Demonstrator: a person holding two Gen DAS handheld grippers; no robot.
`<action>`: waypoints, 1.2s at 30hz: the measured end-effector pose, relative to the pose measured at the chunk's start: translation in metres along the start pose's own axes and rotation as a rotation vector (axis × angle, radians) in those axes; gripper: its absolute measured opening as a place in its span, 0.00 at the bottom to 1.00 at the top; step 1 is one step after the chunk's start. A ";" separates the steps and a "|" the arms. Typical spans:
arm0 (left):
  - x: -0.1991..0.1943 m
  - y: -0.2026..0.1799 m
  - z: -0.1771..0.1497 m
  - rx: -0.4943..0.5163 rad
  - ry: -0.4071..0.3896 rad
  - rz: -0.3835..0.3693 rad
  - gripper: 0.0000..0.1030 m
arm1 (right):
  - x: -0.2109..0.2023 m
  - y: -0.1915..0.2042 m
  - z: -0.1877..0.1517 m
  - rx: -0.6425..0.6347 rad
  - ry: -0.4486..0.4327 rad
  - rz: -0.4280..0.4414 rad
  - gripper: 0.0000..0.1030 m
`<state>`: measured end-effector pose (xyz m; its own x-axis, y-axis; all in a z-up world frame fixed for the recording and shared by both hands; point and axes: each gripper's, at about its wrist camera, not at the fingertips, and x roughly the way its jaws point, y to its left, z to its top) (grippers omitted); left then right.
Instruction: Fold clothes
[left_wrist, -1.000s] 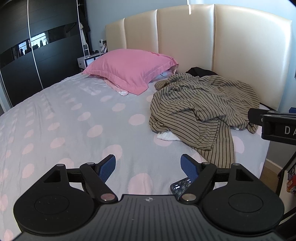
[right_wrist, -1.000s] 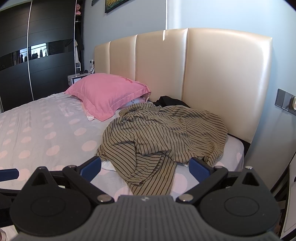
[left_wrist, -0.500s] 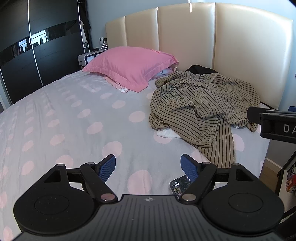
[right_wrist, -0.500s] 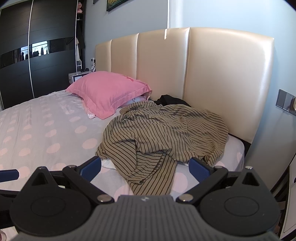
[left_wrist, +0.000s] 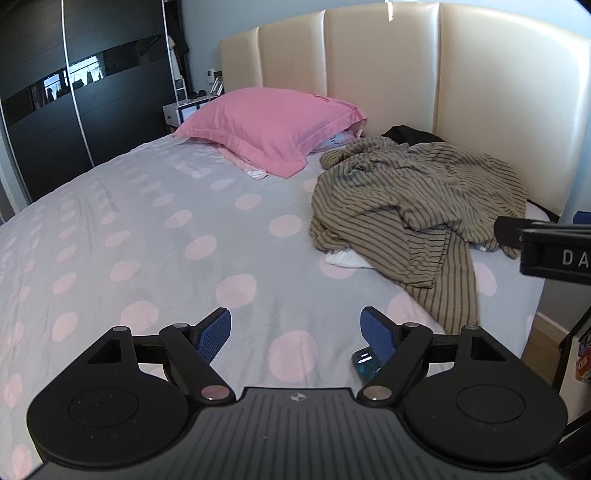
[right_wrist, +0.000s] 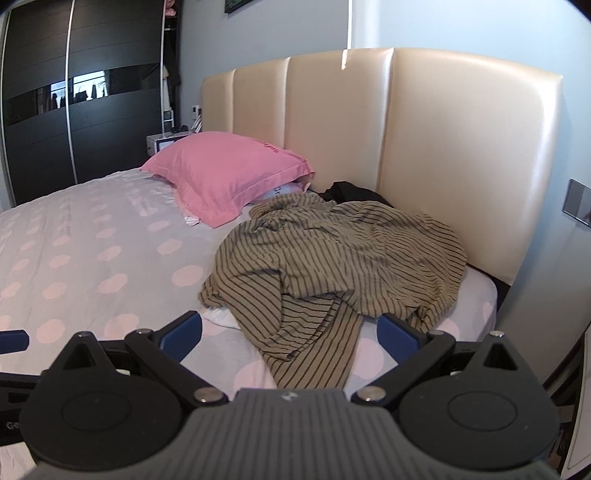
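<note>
A crumpled olive garment with dark stripes (left_wrist: 413, 206) lies in a heap on the bed's right side near the headboard; it also shows in the right wrist view (right_wrist: 332, 258). A white cloth (left_wrist: 345, 258) peeks out under its near edge. My left gripper (left_wrist: 295, 332) is open and empty over the bedsheet, short of the heap. My right gripper (right_wrist: 291, 332) is open and empty, with the garment's hanging end between its blue fingers. The right gripper's side shows at the left wrist view's right edge (left_wrist: 554, 251).
The bed (left_wrist: 147, 240) has a grey sheet with pink dots. A pink pillow (left_wrist: 273, 125) lies by the cream headboard (left_wrist: 480, 92). A dark garment (right_wrist: 351, 192) sits behind the heap. A phone (left_wrist: 365, 363) lies near the bed edge. A black wardrobe (left_wrist: 74, 92) stands at left.
Both grippers have moved slightly forward towards the striped garment and tilted a little; both stay open. Nothing on the bed has moved.
</note>
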<state>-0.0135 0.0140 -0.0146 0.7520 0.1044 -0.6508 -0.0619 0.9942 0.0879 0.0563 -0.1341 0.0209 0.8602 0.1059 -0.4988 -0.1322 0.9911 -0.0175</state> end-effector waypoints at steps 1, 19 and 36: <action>-0.001 0.004 -0.001 -0.005 0.005 0.008 0.75 | 0.000 0.000 0.001 0.002 0.001 0.017 0.99; -0.006 0.123 -0.044 -0.144 0.141 0.187 0.75 | 0.092 0.006 0.030 -0.115 0.268 0.222 0.64; -0.015 0.234 -0.143 -0.322 0.330 0.362 0.75 | 0.255 -0.005 -0.011 -0.118 0.525 0.170 0.59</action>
<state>-0.1331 0.2489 -0.0915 0.4050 0.3899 -0.8270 -0.5117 0.8462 0.1484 0.2711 -0.1126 -0.1155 0.4659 0.1791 -0.8665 -0.3277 0.9446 0.0191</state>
